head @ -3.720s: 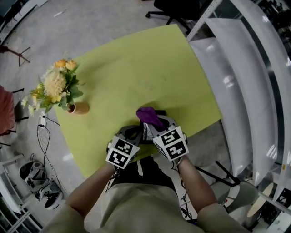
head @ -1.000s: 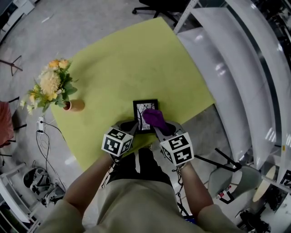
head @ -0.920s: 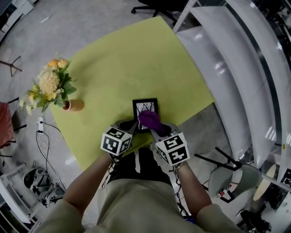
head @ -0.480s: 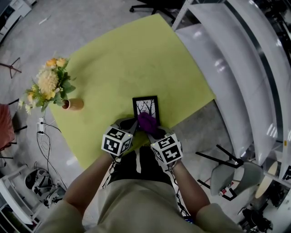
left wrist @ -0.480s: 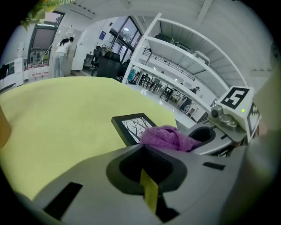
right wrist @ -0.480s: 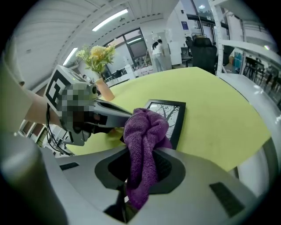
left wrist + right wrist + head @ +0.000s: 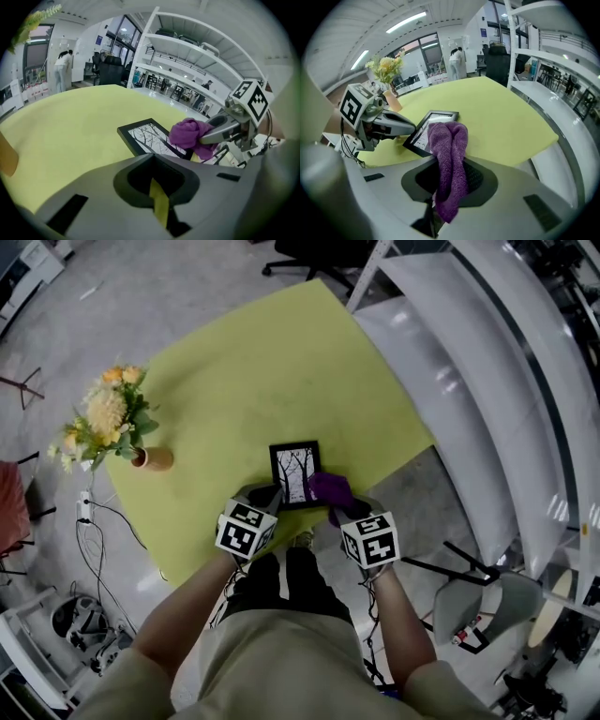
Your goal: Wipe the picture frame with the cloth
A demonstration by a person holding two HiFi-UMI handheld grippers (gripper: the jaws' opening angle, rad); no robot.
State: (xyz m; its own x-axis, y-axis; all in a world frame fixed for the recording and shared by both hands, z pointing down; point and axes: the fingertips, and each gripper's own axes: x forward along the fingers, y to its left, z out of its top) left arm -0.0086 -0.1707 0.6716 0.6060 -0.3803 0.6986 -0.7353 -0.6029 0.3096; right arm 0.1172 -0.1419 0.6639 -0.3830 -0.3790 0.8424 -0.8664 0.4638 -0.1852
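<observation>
Left tongs [image 7: 266,493] pinched together, right tongs [image 7: 339,506] clamped, forearms parallel.

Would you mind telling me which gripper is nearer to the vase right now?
Left. The left gripper sits at the frame's near-left corner, on the vase's side. The right gripper, holding the cloth, is at the frame's right edge, farther away.

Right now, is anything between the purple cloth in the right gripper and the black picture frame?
Nothing visible does: the purple cloth, clamped in the right gripper, overlaps the near right corner of the black picture frame. The left gripper sits off the frame's left side.
</observation>
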